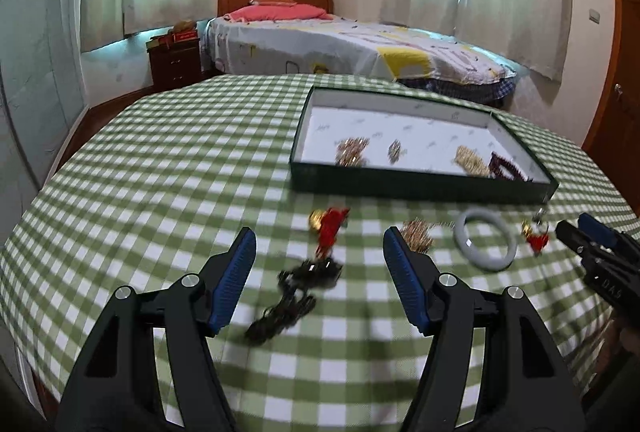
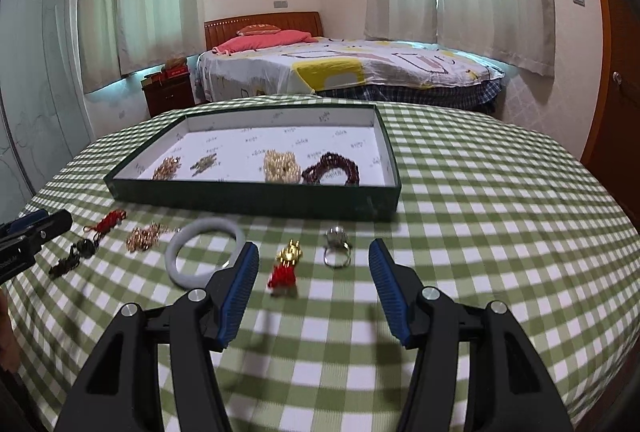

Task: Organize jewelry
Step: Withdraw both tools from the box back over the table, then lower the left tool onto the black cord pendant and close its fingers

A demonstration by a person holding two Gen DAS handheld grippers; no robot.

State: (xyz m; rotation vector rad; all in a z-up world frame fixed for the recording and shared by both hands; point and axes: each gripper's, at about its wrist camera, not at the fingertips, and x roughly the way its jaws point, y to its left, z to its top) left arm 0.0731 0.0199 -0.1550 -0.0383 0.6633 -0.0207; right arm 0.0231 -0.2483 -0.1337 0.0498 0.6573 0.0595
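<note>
Starting at my left, my left claw (image 1: pixel 319 246) hangs over the checked counter (image 1: pixel 160 160) with its jaws standing well apart and nothing between the pads; below the gap lies a dark beaded strand (image 1: pixel 294 296), blurred, with a red tassel charm (image 1: pixel 330 226) just beyond it. Next along the row I see a small gold chain cluster (image 2: pixel 145 237), then the pale bangle (image 2: pixel 205 256) lying flat, its near edge hidden behind my right claw's left finger. My right claw (image 2: pixel 313 258) is likewise open wide and holds nothing; in its gap, on the cloth, sit a gold charm with a red tassel (image 2: pixel 286 266) and, just to its right, a silver ring (image 2: pixel 338 250) standing tilted. Behind the whole row rests the dark green tray (image 2: pixel 256 202) with a white lining, and in it, from left to right, I make out a gold cluster (image 2: pixel 167 168), a smaller mixed piece (image 2: pixel 204 163), a cream pearl bracelet (image 2: pixel 281 166) and a dark red beaded bracelet (image 2: pixel 331 170), the last two touching. A bed (image 2: pixel 360 66) stands beyond the counter.
</note>
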